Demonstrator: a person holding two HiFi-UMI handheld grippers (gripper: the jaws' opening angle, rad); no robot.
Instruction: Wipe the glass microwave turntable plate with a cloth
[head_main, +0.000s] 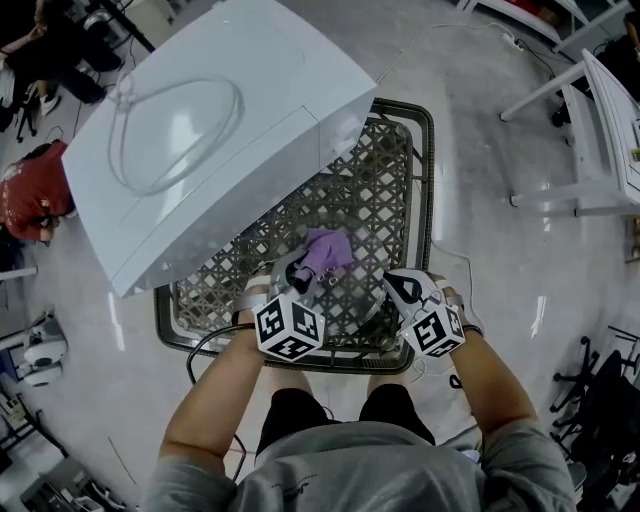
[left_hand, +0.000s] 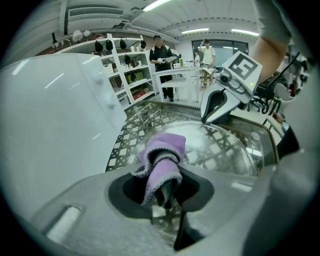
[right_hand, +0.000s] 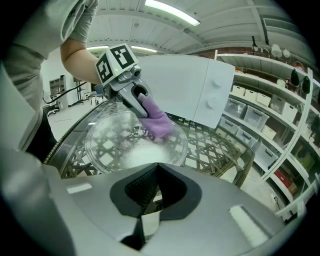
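Cloth (left_hand: 164, 152) sits pinched in my left gripper (left_hand: 166, 192), pressed on the plate (right_hand: 110, 142) — my right gripper (right_hand: 151, 195) nips its rim.

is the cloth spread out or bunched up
Bunched up: the cloth is crumpled and pinched in the left hand-held gripper, over the glass plate.

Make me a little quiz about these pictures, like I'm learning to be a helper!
1. What colour is the cloth in the left gripper? A green, B purple, C yellow.
2. True or false: the cloth touches the glass plate.
3. Fill in: the plate lies on a woven ____, beside the white microwave.
Key: 1 B; 2 true; 3 table.
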